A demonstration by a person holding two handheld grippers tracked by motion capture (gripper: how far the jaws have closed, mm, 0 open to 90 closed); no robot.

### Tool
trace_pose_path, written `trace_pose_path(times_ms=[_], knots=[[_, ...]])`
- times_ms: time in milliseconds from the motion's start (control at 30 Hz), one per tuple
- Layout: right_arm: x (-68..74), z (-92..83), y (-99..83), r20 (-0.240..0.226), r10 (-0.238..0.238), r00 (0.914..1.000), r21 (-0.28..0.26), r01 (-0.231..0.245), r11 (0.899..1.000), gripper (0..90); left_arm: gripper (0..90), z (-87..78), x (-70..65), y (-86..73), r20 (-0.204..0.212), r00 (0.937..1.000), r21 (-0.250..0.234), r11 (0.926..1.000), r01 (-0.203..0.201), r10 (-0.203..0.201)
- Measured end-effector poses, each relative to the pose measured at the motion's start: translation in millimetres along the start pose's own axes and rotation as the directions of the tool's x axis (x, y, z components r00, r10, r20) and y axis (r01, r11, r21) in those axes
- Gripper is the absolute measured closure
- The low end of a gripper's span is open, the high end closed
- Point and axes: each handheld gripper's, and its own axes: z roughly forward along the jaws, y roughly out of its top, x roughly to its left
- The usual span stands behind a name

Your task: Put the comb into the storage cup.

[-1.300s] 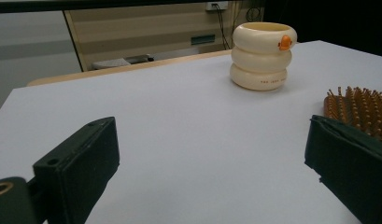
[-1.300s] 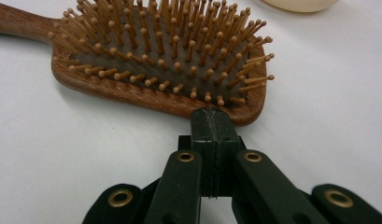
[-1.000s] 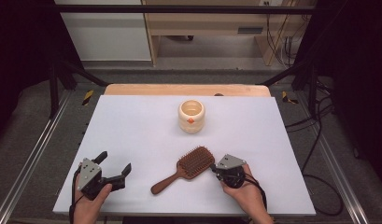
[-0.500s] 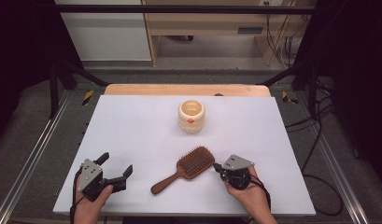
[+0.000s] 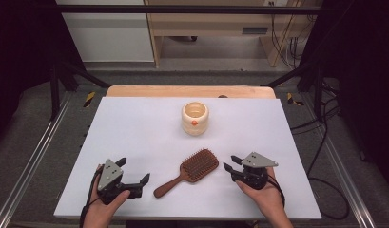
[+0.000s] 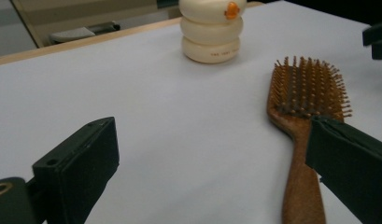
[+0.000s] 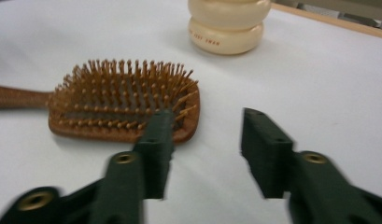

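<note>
A wooden hairbrush lies bristles up on the white table, its handle pointing to the front left. A cream ribbed jar with an orange spot stands upright behind it. My left gripper is open just left of the handle end; in the left gripper view the brush lies along the right jaw and the jar stands beyond. My right gripper sits right of the brush head. Its jaws have just been opening, with nothing between them. The right gripper view has the brush ahead of the gripper.
The table's wooden back edge runs behind the jar. Metal rails flank both sides, and cables trail on the floor at the right. The right gripper's jaw tip shows far off in the left gripper view.
The right gripper's jaws, shut before, now stand apart, and that hand has shifted a little right. The left gripper has moved slightly right, toward the brush handle.
</note>
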Motion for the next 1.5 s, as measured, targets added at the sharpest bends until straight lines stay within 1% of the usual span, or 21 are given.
trace_pose_path(times_ms=[33, 67, 100, 133, 167, 233, 333, 400, 500, 667, 733, 833, 1033, 1067, 1100, 1133, 1300, 1333, 1367, 1433, 1500], knots=[[-2.7, -3.4, 1.6, -0.001, 0.026, 0.9997, -0.016, -0.026, 1.0, 42.7, 3.2, 4.3, -6.2, 7.2, 0.02, 0.9997, 0.032, 0.9993, -0.017, 0.016], [-2.7, -3.4, 1.6, -0.001, 0.026, 0.9997, -0.016, -0.026, 1.0, 42.7, 3.2, 4.3, -6.2, 7.2, 0.02, 0.9997, 0.032, 0.9993, -0.017, 0.016], [-4.1, -6.9, 3.3, 0.009, 0.037, 0.9993, -0.043, -0.036, 0.998, 35.4, 3.2, 8.2, -12.4, 15.2, 0.038, 0.9984, 0.061, 0.9971, -0.045, 0.042], [-4.5, -8.4, 4.0, 0.016, 0.037, 0.9992, -0.057, -0.036, 0.998, 31.7, 3.2, 8.2, -12.4, 15.2, 0.038, 0.9984, 0.061, 0.9971, -0.045, 0.042], [-4.5, -8.4, 4.0, 0.016, 0.037, 0.9992, -0.057, -0.036, 0.998, 31.7, 3.2, 10.2, -15.5, 19.7, 0.045, 0.9975, 0.074, 0.9956, -0.058, 0.055], [-5.8, -12.5, 4.9, 0.034, 0.04, 0.9986, -0.081, -0.037, 0.996, 21.8, 3.4, 13.6, -21.2, 29.2, 0.061, 0.995, 0.098, 0.9916, -0.084, 0.079], [-7.2, -15.2, 5.2, 0.046, 0.046, 0.9979, -0.092, -0.042, 0.995, 16.2, 3.5, 18.2, -29.1, 44.2, 0.083, 0.9905, 0.124, 0.9851, -0.119, 0.11], [-9.8, -19.5, 5.2, 0.067, 0.054, 0.9962, -0.11, -0.047, 0.993, 10.5, 3.6, 23.6, -34.1, 55.9, 0.115, 0.9872, 0.141, 0.982, -0.126, 0.11], [-12.1, -22.6, 4.8, 0.077, 0.053, 0.9956, -0.122, -0.043, 0.992, 8.3, 3.8, 27.6, -36.3, 61.6, 0.127, 0.9851, 0.152, 0.979, -0.135, 0.116], [-16.1, -28.7, 3.6, 0.097, 0.057, 0.9937, -0.145, -0.043, 0.989, 5.9, 4.5, 35.6, -44.6, 71.5, 0.14, 0.9801, 0.188, 0.968, -0.166, 0.141], [-16.7, -30.1, 3.3, 0.102, 0.06, 0.993, -0.151, -0.044, 0.988, 6.0, 4.5, 39.0, -48.9, 74.5, 0.152, 0.975, 0.215, 0.9574, -0.193, 0.162], [-16.3, -32.6, 3.1, 0.097, 0.058, 0.9936, -0.16, -0.042, 0.986, 6.2, 4.6, 43.0, -53.6, 79.3, 0.158, 0.9702, 0.236, 0.9471, -0.217, 0.183], [-16.8, -44.5, -1.6, 0.094, 0.053, 0.9942, -0.169, -0.037, 0.985, 6.0, 4.7, 53.1, -59.3, 83.1, 0.177, 0.9716, 0.276, 0.9399, -0.202, 0.156], [-17.5, -45.9, -2.2, 0.094, 0.058, 0.9939, -0.173, -0.041, 0.984, 6.0, 4.7, 57.3, -61.6, 82.4, 0.184, 0.9703, 0.292, 0.9338, -0.207, 0.157], [-18.5, -46.8, -2.5, 0.093, 0.06, 0.9939, -0.175, -0.043, 0.984, 6.0, 4.8, 57.3, -61.6, 82.4, 0.184, 0.9703, 0.292, 0.9338, -0.207, 0.157], [-19.5, -47.5, -2.8, 0.095, 0.063, 0.9935, -0.176, -0.046, 0.983, 6.1, 4.8, 61.8, -63.6, 80.9, 0.186, 0.9687, 0.31, 0.9258, -0.216, 0.164], [-23.4, -45.7, -3.7, 0.097, 0.086, 0.9916, -0.179, -0.068, 0.982, 6.7, 4.9, 70.4, -64.5, 77.0, 0.183, 0.9698, 0.347, 0.9122, -0.217, 0.161], [-23.4, -44.0, -4.3, 0.094, 0.075, 0.9928, -0.168, -0.058, 0.984, 6.7, 4.9, 74.2, -65.0, 76.1, 0.188, 0.9681, 0.361, 0.9051, -0.225, 0.166], [-23.4, -44.0, -4.3, 0.094, 0.075, 0.9928, -0.168, -0.058, 0.984, 6.7, 4.9, 74.2, -65.0, 76.1, 0.188, 0.9681, 0.361, 0.9051, -0.225, 0.166], [-22.2, -42.3, -4.8, 0.095, 0.057, 0.9938, -0.157, -0.042, 0.987, 6.7, 5.0, 78.0, -64.5, 75.2, 0.192, 0.9658, 0.377, 0.8954, -0.237, 0.175], [-21.9, -41.9, -4.9, 0.095, 0.054, 0.994, -0.155, -0.039, 0.987, 6.6, 5.0, 81.9, -63.4, 74.2, 0.19, 0.9669, 0.391, 0.8902, -0.234, 0.17]])
